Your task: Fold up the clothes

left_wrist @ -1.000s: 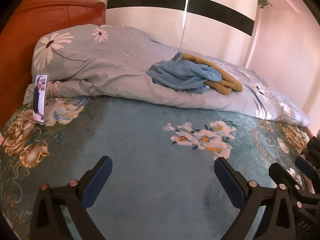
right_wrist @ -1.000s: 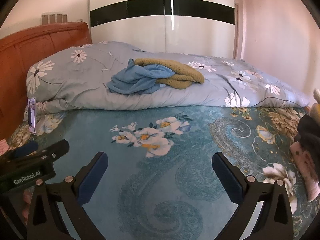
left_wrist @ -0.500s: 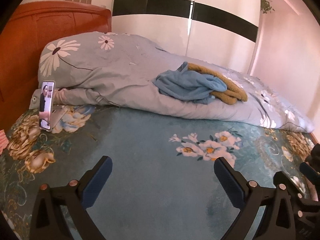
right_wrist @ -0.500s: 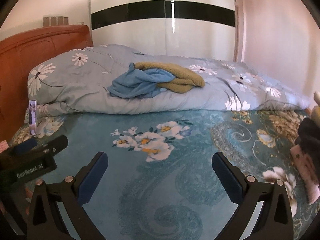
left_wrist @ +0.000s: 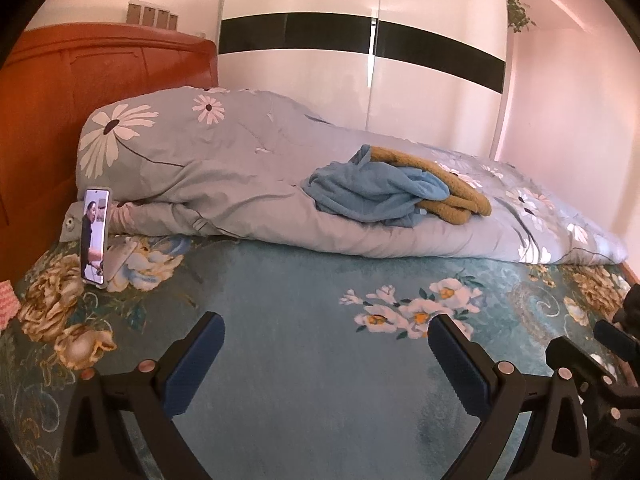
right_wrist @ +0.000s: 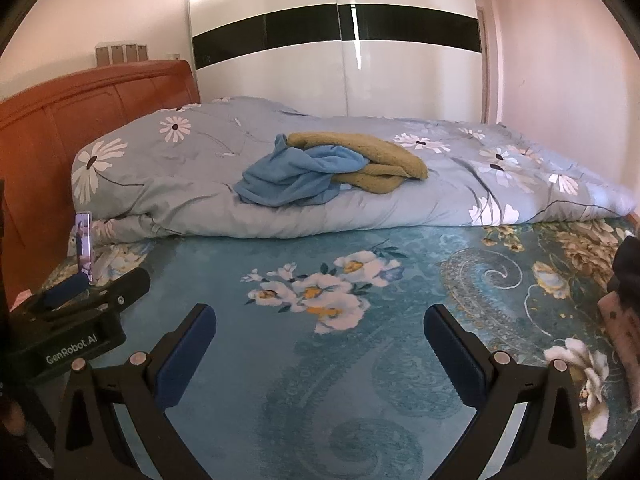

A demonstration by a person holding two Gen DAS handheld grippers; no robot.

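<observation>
A crumpled blue garment [left_wrist: 372, 192] [right_wrist: 296, 178] and a mustard-yellow knitted garment [left_wrist: 456, 194] [right_wrist: 372, 160] lie in a heap on a rolled grey daisy-print duvet [left_wrist: 224, 164] [right_wrist: 460, 196] at the far side of the bed. My left gripper [left_wrist: 324, 344] is open and empty, low over the teal floral bedspread [left_wrist: 304, 304], well short of the clothes. My right gripper [right_wrist: 320, 340] is open and empty too, over the same bedspread [right_wrist: 400, 360]. The left gripper's body [right_wrist: 76, 320] shows at the left of the right wrist view.
A phone [left_wrist: 95, 238] [right_wrist: 83, 244] stands upright with its screen lit, near the orange wooden headboard [left_wrist: 100, 80]. Dark and pink clothes [right_wrist: 624, 300] lie at the right bed edge. A white wardrobe [right_wrist: 340, 52] stands behind the bed.
Both views have tilted up and dropped lower toward the bedspread, so the duvet and clothes sit lower in frame. Both grippers stay open and empty.
</observation>
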